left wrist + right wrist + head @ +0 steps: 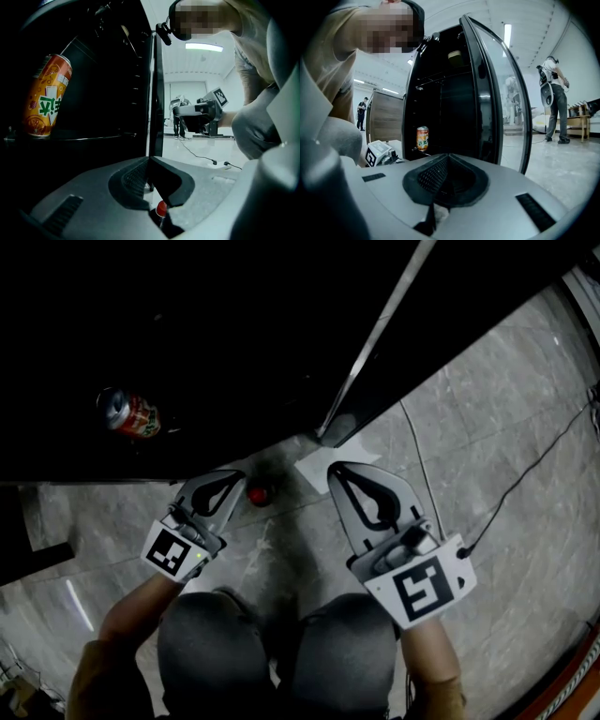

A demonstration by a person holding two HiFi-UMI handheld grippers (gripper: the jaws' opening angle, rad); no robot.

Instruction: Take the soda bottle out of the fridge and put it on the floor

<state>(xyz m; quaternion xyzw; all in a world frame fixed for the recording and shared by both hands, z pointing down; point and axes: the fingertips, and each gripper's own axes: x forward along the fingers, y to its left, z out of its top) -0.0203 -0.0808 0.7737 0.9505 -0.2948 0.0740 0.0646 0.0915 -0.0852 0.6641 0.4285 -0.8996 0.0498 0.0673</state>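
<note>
Seeing the soda bottle (258, 494), only its red cap showing, standing on the floor (487, 427) just beside the left gripper (232, 482), near the open fridge (234, 315); I judge it delivered. The left gripper and the right gripper (337, 471) have jaws together, empty, which fits that. An orange can (131, 415) sits far left inside the fridge

Grey marble floor (511, 381) (glossy, pale-veined), white walls (185, 77), bright ceiling light strip (204, 47).

Side by side over floor (506, 409): left hand-held gripper (236, 477), right hand-held gripper (336, 471); can (131, 414) in fridge (234, 334); red object (258, 494) by left.
</note>
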